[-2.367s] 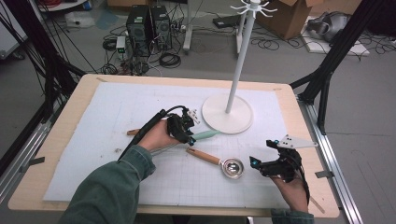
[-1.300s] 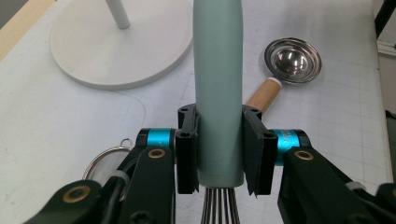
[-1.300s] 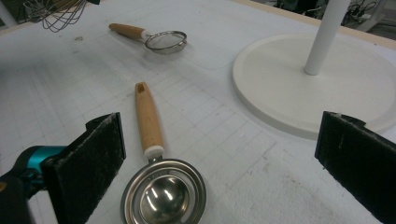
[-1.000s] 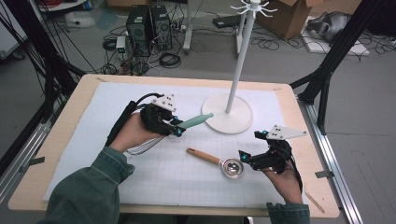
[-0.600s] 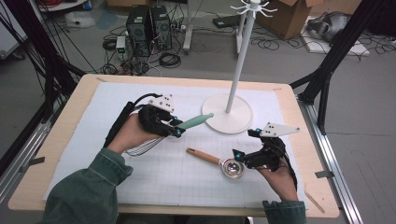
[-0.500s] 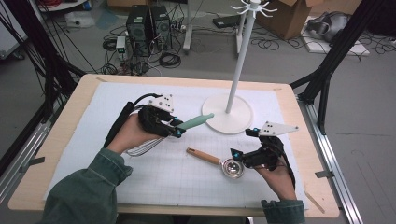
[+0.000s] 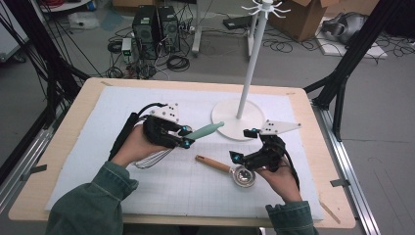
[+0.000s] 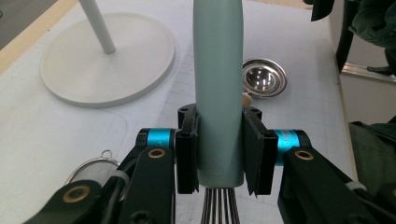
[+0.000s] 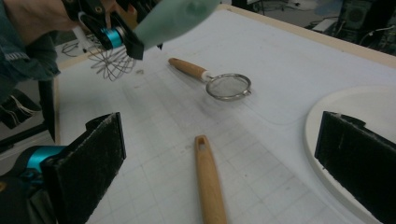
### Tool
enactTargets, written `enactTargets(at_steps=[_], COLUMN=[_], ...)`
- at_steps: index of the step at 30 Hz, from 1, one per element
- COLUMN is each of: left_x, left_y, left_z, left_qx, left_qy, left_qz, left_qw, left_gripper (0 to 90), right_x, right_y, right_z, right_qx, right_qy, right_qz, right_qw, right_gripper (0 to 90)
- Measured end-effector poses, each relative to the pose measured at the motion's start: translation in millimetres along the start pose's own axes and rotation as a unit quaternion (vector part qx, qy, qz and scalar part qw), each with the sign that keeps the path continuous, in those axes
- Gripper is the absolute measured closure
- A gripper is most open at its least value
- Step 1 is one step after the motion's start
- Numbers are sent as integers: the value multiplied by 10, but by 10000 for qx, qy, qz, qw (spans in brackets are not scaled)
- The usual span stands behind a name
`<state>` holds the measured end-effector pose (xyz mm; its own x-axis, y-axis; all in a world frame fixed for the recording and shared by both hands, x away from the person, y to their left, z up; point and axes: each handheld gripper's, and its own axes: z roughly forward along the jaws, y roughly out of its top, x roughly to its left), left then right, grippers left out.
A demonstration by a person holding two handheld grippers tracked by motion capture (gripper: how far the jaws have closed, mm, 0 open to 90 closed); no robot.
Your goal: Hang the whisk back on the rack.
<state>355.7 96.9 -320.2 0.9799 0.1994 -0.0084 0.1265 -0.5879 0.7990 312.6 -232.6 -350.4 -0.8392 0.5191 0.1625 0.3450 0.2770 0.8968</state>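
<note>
Near the surface's middle, the right claw [image 7: 243,146] has been advanced, jaws wide and empty, over the wooden-handled ladle [image 7: 229,169]; the left claw [image 7: 185,136] is kept clamped on the whisk [image 7: 203,131].

A white stand [image 7: 230,115] rises from its round base on a white gridded mat [image 7: 195,196]. Just in front of the base lies a wooden-handled steel scoop [image 7: 213,163]. To its left are a small strainer [image 9: 228,86] and a teal-handled whisk [image 7: 203,131]. Computer towers [image 7: 156,24] stand on the floor beyond it.
</note>
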Motion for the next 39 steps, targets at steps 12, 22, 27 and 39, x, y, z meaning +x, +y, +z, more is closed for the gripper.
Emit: enactTargets(at_steps=[12, 22, 27, 39], left_x=[-59, -98, -127, -173], left_y=[29, 46, 65, 66], left_z=[-20, 27, 17, -70], left_qx=[-183, -318, -382, -636], left_qy=[-178, -381, -413, -508], left_qz=[100, 136, 159, 215], left_qw=[9996, 9987, 9983, 9964], left_gripper=[692, 692, 692, 692], right_x=[72, 101, 141, 168], right_y=[167, 238, 294, 327], right_z=[137, 334, 420, 515], right_qx=[-361, -537, -733, -1218], right_qy=[501, 1012, 1345, 1918], right_qz=[-173, -21, 53, 447], right_qw=[9979, 9934, 9882, 9728], right_gripper=[216, 331, 433, 650])
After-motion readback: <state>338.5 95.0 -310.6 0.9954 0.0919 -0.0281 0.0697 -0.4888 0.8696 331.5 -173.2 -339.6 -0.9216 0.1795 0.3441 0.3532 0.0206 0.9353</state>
